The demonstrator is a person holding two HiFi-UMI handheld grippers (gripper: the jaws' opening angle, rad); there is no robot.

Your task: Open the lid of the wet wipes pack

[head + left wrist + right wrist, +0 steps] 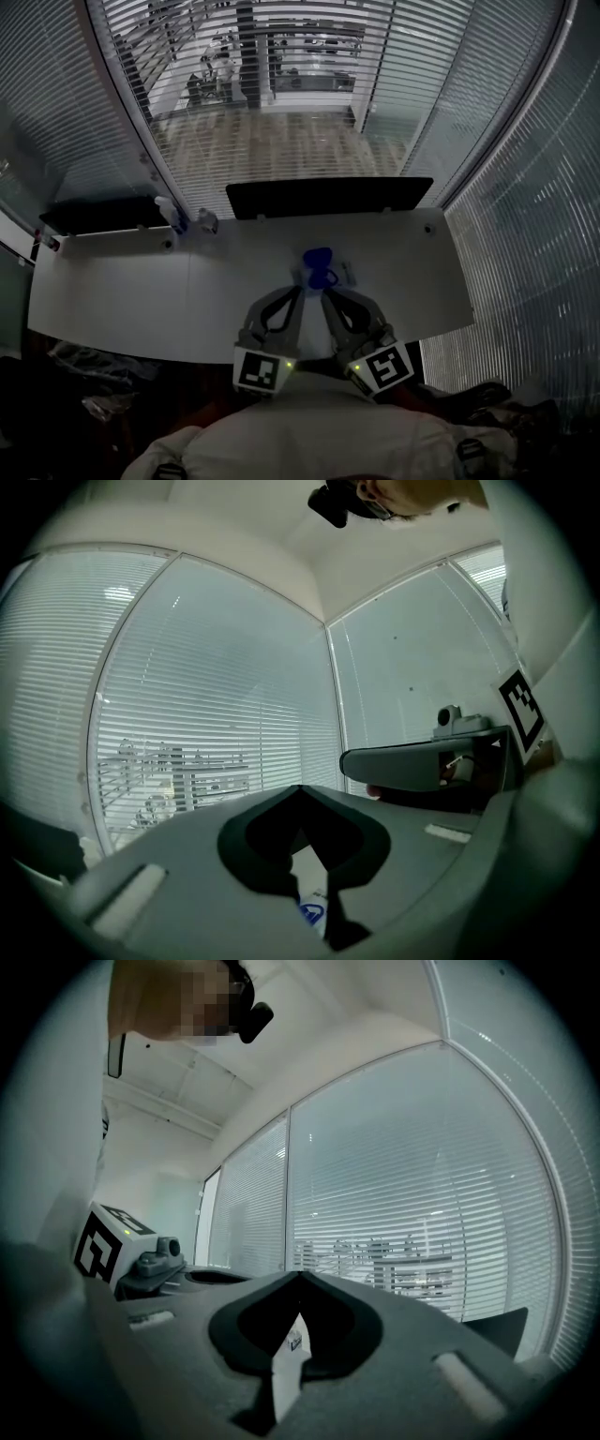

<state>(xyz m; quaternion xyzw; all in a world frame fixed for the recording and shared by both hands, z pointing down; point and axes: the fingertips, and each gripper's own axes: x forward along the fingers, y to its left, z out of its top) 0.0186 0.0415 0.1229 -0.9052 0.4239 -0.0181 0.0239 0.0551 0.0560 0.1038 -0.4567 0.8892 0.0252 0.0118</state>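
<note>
Wet wipes pack is mid-desk, between my grippers. Left gripper is clamped shut on the pack's edge. Right gripper is pinched fully onto a thin white flap, probably the lid tab. Pack looks soft, light and slippery, so I'd hold the body and peel by the tab.

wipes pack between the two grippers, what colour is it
The wipes pack is mostly blue with some white, clearest in the head view.

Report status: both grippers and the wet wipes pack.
Left gripper shut on wet wipes pack. Right gripper shut on it too. Pack above mid white table, lid state unclear. Nothing blocking.
</note>
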